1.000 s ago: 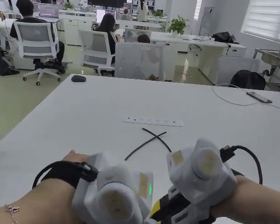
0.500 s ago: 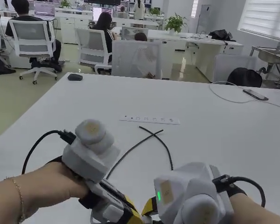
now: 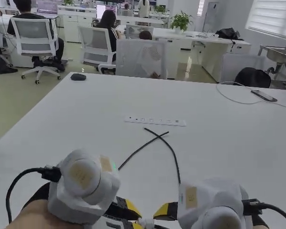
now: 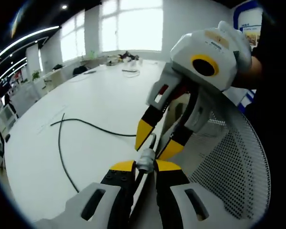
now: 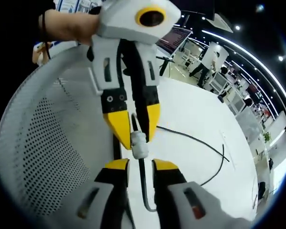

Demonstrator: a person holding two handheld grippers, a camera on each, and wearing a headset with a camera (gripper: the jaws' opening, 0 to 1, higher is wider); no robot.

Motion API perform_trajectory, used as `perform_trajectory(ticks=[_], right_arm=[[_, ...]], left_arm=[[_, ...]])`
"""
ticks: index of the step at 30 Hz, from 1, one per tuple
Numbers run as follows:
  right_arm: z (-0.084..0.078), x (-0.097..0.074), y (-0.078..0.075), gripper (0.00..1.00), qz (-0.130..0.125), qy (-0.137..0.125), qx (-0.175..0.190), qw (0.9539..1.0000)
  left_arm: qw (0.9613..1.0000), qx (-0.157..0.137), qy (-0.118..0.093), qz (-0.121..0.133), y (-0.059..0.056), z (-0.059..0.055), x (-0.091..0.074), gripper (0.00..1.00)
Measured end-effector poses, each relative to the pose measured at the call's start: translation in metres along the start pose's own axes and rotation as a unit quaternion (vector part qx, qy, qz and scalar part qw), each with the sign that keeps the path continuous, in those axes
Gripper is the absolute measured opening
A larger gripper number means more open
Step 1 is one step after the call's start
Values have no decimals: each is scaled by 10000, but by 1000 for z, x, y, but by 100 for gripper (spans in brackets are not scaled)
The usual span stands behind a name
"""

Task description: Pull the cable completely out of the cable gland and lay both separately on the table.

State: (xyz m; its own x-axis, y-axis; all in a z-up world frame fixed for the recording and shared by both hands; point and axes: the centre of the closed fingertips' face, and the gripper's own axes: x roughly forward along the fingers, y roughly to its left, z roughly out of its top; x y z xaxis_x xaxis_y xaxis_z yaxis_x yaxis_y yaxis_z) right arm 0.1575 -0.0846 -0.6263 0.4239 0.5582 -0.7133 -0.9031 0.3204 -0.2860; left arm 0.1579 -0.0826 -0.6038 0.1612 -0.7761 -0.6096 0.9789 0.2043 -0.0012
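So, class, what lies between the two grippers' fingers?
The white cable gland, threaded on the black cable, sits at the left gripper facing the right gripper; both gripper views show it.

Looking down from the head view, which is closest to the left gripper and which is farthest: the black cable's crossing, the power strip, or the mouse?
1. The black cable, where it crosses mid-table, ahead of the left gripper.
2. The power strip, just behind that crossing.
3. The mouse, by the table's far left edge.

Two grippers (image 4: 144,168) (image 4: 154,144), one cable gland (image 5: 138,143), one cable (image 3: 143,150).
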Motion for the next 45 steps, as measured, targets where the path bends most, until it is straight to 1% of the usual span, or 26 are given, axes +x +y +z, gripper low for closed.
perform_trajectory(ticks=[3,5,9,11,12,13,15,17,18,19,20,21,22,23,24,26,31,33,36,37,40,41,42,43,44,45], right_arm=[[-1,0,-4,8,-146,16,29,9999],[-2,-1,-6,5,-212,18,39,9998],[-6,1,-7,4,-319,117,-84,9994],[-18,1,-10,4,-436,416,-201,9980],[-20,1,-11,4,-455,435,-114,9980],[-26,0,-14,4,-529,563,56,9970],[-41,-3,-24,4,-765,936,138,9926],[-51,-3,-26,4,-799,1101,416,9898],[-64,-6,-28,4,-892,1424,598,9840],[-75,-10,-30,5,-958,1689,601,9791],[-84,-14,-32,5,-1007,1909,616,9745],[-82,-12,-31,6,-975,1785,675,9768],[-67,-7,-26,6,-810,1340,798,9844],[-62,-6,-25,5,-759,1176,788,9870],[-55,-6,-27,5,-866,1076,695,9880],[-60,-7,-26,4,-886,1309,452,9864],[-72,-7,-26,4,-796,1475,755,9830],[-72,-7,-24,4,-762,1506,777,9826],[-76,-6,-20,5,-687,1640,745,9812],[-77,-5,-18,5,-605,1683,728,9812],[-81,0,-6,5,0,1742,974,9799],[-84,1,-7,5,91,1762,789,9812],[-90,0,-6,5,217,1879,668,9797],[-98,-1,-3,5,452,2050,484,9765],[-103,-1,-3,5,538,2115,357,9753],[-110,-2,-2,5,729,2204,171,9725]], left_arm=[[9997,137,87,168,3,-6,0,16],[9993,190,36,305,6,-7,0,16],[9991,25,-57,420,9,-8,1,16],[9973,180,119,705,15,-16,0,16],[9967,242,236,731,15,-20,0,16],[9958,333,299,792,17,-21,0,17],[9945,338,361,923,22,-23,-2,16],[9942,281,379,971,25,-25,-2,16],[9938,235,382,1016,26,-25,-3,12],[9939,337,430,955,25,-25,-7,2],[9933,107,304,1109,25,-21,-13,2],[9938,79,259,1082,24,-20,-14,2],[9940,58,271,1062,25,-23,-9,2],[9940,59,290,1051,23,-23,-8,2],[9940,74,343,1040,23,-26,-7,2],[9933,183,416,1065,25,-28,-7,2],[9920,-120,401,1194,34,-31,-13,2],[9923,-236,353,1165,35,-32,-15,2],[9922,-238,378,1159,35,-34,-14,2],[9923,-200,377,1165,36,-33,-15,2],[9922,-181,327,1187,40,-31,-19,2],[9923,-179,322,1187,41,-31,-20,2],[9923,-191,332,1181,42,-32,-22,2],[9922,-204,348,1181,43,-33,-23,2],[9921,-199,378,1179,44,-36,-25,2],[9920,-209,418,1175,45,-38,-27,2]])
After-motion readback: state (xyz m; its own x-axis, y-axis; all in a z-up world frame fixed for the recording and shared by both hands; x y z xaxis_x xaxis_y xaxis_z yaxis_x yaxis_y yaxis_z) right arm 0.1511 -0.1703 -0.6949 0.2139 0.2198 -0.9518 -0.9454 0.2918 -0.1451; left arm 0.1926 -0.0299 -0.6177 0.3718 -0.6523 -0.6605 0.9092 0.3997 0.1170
